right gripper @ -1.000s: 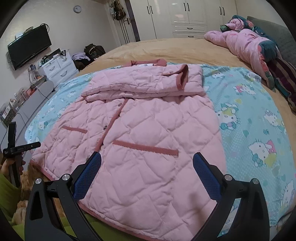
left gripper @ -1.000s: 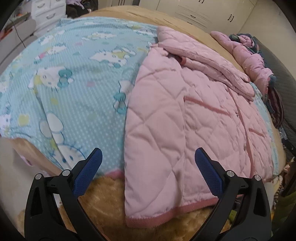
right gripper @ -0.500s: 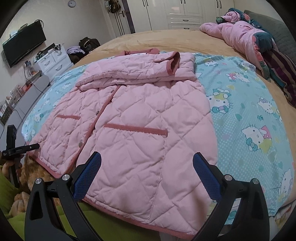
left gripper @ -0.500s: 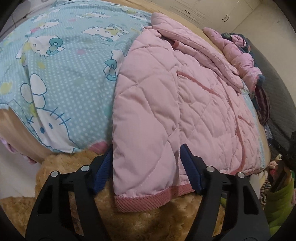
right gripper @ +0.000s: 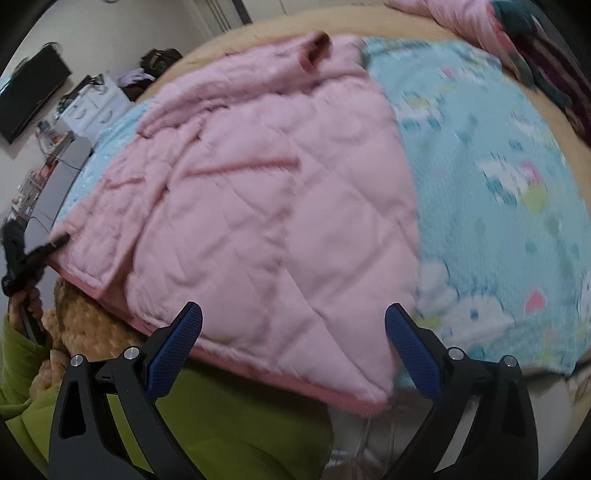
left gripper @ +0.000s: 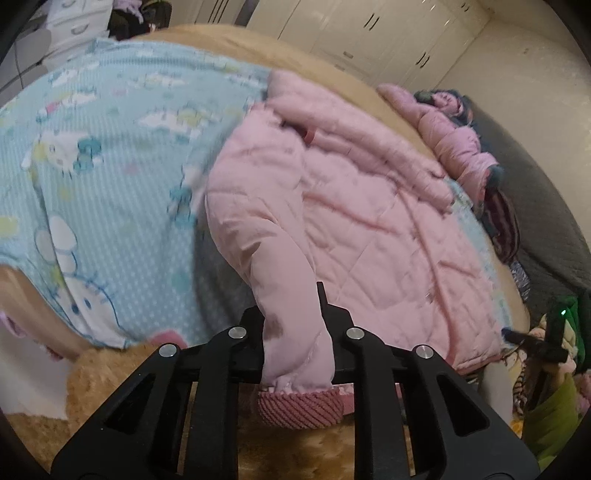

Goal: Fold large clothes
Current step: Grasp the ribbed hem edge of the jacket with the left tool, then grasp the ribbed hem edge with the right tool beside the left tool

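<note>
A pink quilted jacket [left gripper: 369, 221] lies spread on a light blue cartoon-print blanket [left gripper: 110, 166] on the bed, its sleeves folded across the top. My left gripper [left gripper: 293, 317] is closing, its jaws pressed on the jacket's near left hem corner, which bunches up between them with the ribbed pink trim [left gripper: 303, 406] hanging below. In the right wrist view the jacket [right gripper: 277, 203] fills the middle. My right gripper [right gripper: 293, 325] stands open just over the near hem by the right corner, with nothing pinched. The left gripper [right gripper: 26, 258] shows small at that view's left edge.
A heap of other clothes [left gripper: 454, 140] sits at the bed's far side. A tan fluffy cover [left gripper: 110, 376] lies under the blanket at the near edge. A person's green sleeve [right gripper: 221, 424] is close below. A TV [right gripper: 29, 92], white drawers [right gripper: 96, 107] and wardrobes [left gripper: 369, 33] line the walls.
My left gripper went from wide open to shut on the jacket's hem corner and lifted it slightly. My right gripper dropped lower and closer to the near hem, still open.
</note>
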Available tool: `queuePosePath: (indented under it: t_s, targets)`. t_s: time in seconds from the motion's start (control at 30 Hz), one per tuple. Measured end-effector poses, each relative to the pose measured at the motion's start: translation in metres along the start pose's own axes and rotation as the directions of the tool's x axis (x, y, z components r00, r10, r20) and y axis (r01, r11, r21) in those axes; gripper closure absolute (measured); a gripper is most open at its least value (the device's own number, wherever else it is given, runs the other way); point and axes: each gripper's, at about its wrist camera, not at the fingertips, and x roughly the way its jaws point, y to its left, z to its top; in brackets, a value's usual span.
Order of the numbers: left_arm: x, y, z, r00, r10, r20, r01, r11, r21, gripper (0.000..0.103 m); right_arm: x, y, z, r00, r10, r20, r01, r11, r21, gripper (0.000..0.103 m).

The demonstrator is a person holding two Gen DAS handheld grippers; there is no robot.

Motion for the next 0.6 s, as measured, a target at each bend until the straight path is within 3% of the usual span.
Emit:
queuePosePath:
  t_s: [0.2, 0.37, 0.47, 0.6]
  targets:
    - [-0.008, -0.017, 0.010, 0.999, 0.007, 0.048, -0.009, 0.999, 0.040, 0.093, 0.009, -0.019, -0.017, 0.998, 0.013, -0.068, -0.011, 0.999, 0.033, 0.004]
    - [-0.009, -0.022, 0.012, 0.998, 0.011, 0.056, -0.014, 0.999, 0.044, 0.093, 0.022, -0.033, -0.028, 0.988, 0.140, -0.067, -0.132, 0.984, 0.116, 0.005]
    - [-0.008, -0.022, 0.012, 0.998, 0.018, 0.055, -0.021, 0.999, 0.043, 0.093, 0.028, -0.037, -0.033, 0.983, 0.169, -0.071, -0.160, 0.980, 0.123, 0.014]
    - [-0.008, -0.028, 0.011, 0.996, 0.061, 0.059, -0.065, 0.995, 0.078, 0.093, 0.031, -0.057, -0.040, 0.972, 0.233, -0.020, -0.225, 0.953, 0.201, 0.036]
